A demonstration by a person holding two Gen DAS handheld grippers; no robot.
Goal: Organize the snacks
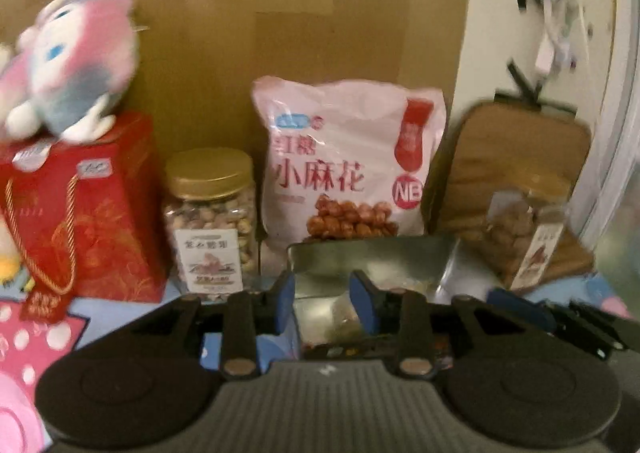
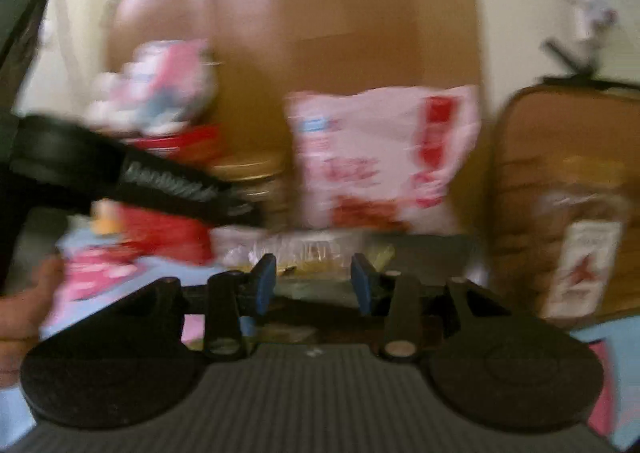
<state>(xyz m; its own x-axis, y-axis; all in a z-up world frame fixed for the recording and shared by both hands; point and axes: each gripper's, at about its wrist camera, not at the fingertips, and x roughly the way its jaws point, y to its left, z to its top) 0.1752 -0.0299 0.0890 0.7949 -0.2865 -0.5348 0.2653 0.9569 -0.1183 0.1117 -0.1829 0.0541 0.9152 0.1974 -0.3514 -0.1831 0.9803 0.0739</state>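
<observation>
In the left wrist view a pink snack bag (image 1: 348, 161) leans on a cardboard wall, with a gold-lidded nut jar (image 1: 212, 217) to its left and a second nut jar (image 1: 528, 229) to its right. My left gripper (image 1: 322, 297) has its blue pads around the edge of a silver foil snack bag (image 1: 372, 265) lying in front. My right gripper (image 2: 314, 283) is open above a clear snack packet (image 2: 288, 249); that view is blurred. The pink bag (image 2: 380, 157) and the right jar (image 2: 580, 253) show there too.
A red gift box (image 1: 80, 209) with a plush toy (image 1: 68, 69) on top stands at the left. A brown woven cushion (image 1: 516, 157) leans behind the right jar. The cloth (image 1: 112, 313) is blue and pink. The left gripper's body (image 2: 120, 177) crosses the right view.
</observation>
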